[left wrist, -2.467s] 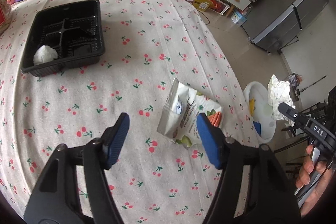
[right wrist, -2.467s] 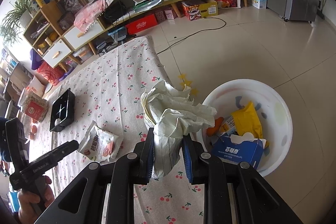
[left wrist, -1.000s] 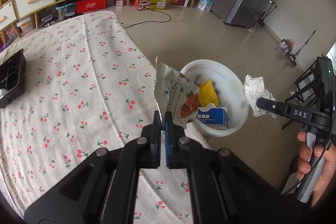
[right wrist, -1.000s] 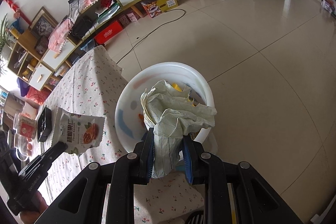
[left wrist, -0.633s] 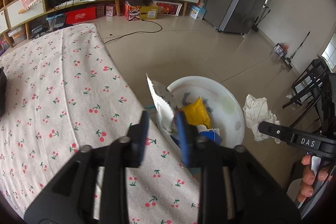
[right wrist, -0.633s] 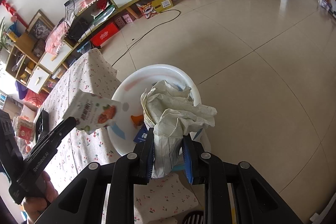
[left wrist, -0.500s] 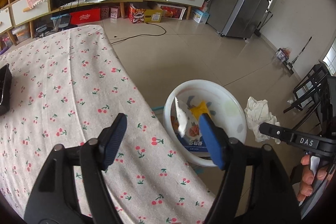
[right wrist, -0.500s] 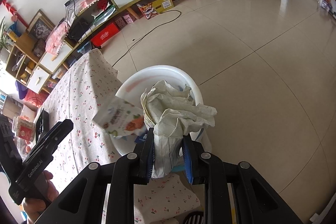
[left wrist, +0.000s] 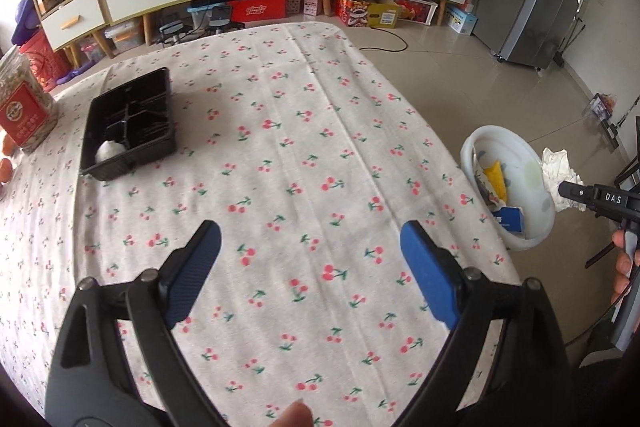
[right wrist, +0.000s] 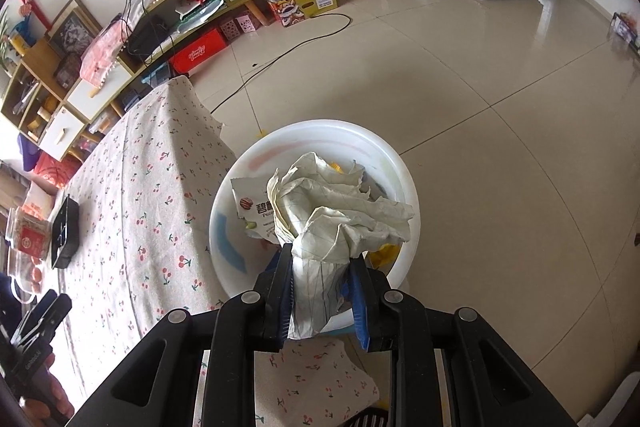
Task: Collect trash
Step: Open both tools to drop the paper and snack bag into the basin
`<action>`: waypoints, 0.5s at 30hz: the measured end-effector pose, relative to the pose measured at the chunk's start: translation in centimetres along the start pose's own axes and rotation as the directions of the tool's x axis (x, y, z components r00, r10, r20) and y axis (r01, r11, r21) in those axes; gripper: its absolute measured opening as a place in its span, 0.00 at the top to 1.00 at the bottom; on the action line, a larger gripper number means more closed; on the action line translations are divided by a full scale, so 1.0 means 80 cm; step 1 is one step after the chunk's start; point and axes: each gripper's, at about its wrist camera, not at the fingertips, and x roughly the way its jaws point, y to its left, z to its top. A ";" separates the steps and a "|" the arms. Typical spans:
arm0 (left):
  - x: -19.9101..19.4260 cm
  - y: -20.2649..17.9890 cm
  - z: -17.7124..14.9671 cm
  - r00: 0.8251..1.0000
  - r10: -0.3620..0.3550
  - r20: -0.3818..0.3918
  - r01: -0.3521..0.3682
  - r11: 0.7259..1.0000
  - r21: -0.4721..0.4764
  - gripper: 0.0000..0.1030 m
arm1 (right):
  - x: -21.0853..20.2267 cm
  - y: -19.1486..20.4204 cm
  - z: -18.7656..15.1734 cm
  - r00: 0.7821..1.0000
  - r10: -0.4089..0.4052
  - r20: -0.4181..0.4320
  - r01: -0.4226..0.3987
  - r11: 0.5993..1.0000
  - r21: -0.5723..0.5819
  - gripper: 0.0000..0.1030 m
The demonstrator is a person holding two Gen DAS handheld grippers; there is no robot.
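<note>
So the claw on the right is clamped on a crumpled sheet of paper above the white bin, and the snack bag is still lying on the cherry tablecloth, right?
Not quite. The right gripper is clamped on the crumpled paper above the white bin, but the snack bag lies inside that bin, not on the tablecloth. The right wrist view shows it.

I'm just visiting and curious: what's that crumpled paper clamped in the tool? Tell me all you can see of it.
The crumpled paper is a pale, off-white sheet with thin ruled lines, scrunched into a loose wad. The right gripper pinches its lower end between blue pads, so the crinkled top fans out above. It hangs over the white bin, above a snack packet inside.
</note>
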 end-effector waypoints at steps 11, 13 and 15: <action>-0.043 0.098 -0.002 0.999 0.037 -0.009 -0.038 0.995 -0.092 0.01 | -0.006 0.038 0.001 0.999 -0.034 0.029 0.035 0.999 -0.019 0.39; -0.047 0.110 -0.002 0.998 0.063 -0.011 -0.064 0.995 -0.082 0.01 | -0.010 0.055 0.000 0.999 -0.030 0.045 0.032 0.999 -0.040 0.35; -0.049 0.125 -0.003 0.996 0.090 -0.013 -0.091 0.992 -0.085 0.01 | -0.013 0.074 -0.001 0.998 -0.023 0.055 0.026 0.998 -0.064 0.33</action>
